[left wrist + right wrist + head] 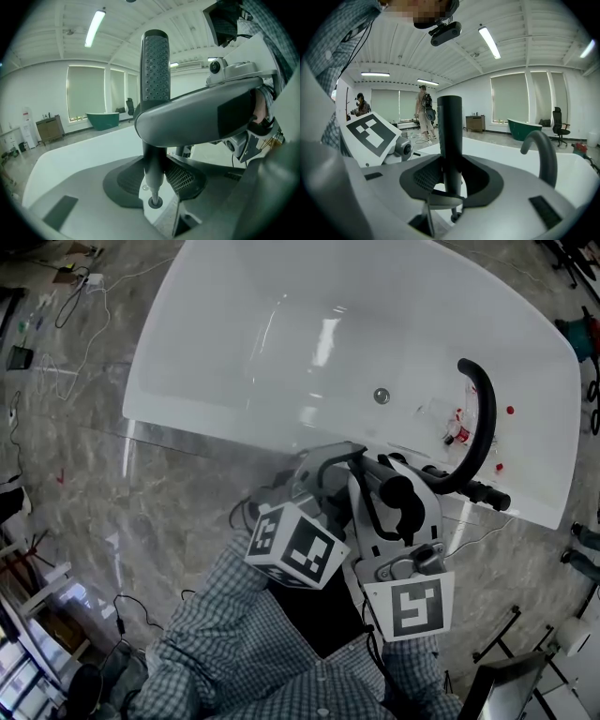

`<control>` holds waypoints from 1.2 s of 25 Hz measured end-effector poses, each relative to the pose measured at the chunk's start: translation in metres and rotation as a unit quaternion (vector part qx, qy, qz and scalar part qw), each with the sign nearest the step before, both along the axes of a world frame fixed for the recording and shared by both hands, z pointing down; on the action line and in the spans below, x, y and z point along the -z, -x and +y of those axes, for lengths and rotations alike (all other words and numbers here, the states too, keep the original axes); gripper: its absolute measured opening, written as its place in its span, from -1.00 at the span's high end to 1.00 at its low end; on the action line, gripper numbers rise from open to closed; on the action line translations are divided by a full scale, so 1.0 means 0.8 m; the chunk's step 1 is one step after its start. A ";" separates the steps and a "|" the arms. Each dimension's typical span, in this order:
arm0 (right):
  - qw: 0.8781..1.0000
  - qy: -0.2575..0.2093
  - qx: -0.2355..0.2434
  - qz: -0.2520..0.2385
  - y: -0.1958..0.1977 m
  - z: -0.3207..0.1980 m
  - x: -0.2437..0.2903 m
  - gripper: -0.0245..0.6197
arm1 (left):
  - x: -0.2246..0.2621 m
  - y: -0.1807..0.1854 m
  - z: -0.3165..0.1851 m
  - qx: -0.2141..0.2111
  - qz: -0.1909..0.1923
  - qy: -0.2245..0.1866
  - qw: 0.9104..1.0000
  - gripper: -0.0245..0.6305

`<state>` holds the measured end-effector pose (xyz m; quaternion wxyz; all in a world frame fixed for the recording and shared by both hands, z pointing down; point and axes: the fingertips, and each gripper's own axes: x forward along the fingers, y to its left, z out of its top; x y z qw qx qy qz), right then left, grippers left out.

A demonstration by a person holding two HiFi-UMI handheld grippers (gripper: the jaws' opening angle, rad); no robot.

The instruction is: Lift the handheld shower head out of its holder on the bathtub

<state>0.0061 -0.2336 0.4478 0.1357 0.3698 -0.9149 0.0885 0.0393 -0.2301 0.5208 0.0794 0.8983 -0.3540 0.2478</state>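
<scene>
- Handheld shower head [155,70]: its grey, dimpled handle stands upright between both pairs of tongs. It is at the near rim of the white bathtub [281,334], close to the black curved spout [480,418].
- Left tongs [154,182]: closed around the narrower lower part of the handle, with a textured pad on either side of it.
- Right tongs [451,180]: also clamped on the handle, from the opposite side. The two tools sit close together, and one crosses the other's view.
- Progress: the grasp is made with both tools. The handle's thin lower end hangs directly over the round holder [154,202] set in the tub rim. These views do not show whether the tip has cleared the ring or sits inside it. My judgement is that the lift is begun at most, not finished.
- What is left: the handle needs to go straight up until its tip is plainly free of the ring.
- Writing: no brand, label or lettering can be read anywhere. The marker cubes [295,549] on the tools carry black-and-white square patterns, not letters. Small red items [457,432] on the rim by the spout are too small to read.
</scene>
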 end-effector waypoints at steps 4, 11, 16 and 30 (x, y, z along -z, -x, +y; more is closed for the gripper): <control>1.000 -0.010 -0.001 -0.004 0.003 0.002 0.022 0.51 | 0.021 0.003 0.001 -0.002 -0.008 -0.012 1.000 0.49; 1.000 -0.030 0.004 -0.002 0.005 0.001 0.060 0.51 | 0.058 0.005 -0.002 0.002 -0.004 -0.023 1.000 0.49; 0.999 -0.042 0.006 -0.006 0.008 0.006 0.080 0.51 | 0.077 0.007 0.002 0.002 -0.006 -0.031 0.999 0.49; 0.997 -0.069 0.014 -0.005 0.007 0.015 0.147 0.51 | 0.142 0.005 0.008 -0.005 -0.015 -0.052 0.999 0.49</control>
